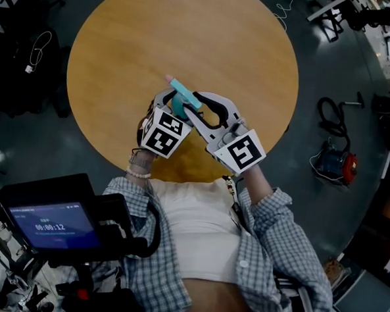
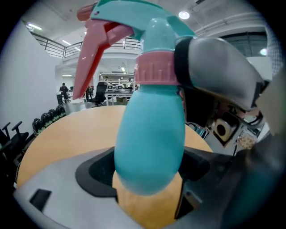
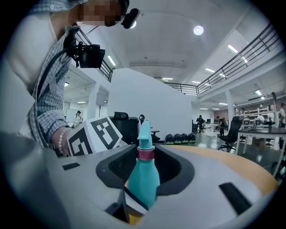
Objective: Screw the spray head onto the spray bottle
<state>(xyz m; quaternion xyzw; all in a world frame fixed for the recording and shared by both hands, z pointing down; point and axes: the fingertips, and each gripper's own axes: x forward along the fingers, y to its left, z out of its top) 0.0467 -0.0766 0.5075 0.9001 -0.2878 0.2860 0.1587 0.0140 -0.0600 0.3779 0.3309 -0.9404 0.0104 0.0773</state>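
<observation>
Teal spray bottle is up in the air just above the round desk. The spray head is seated on its neck, with a ribbed pink collar and a pink trigger jutting out. The left gripper is clamped round the rounded body, and the right gripper pinches the spray head at its collar. This looks like the tightening step. Next, I'd say, the right twists the collar about the neck while the left holds firm. Whether the thread is fully home, I can't tell.

Blue-checked shirt, white tee, beaded bracelet
</observation>
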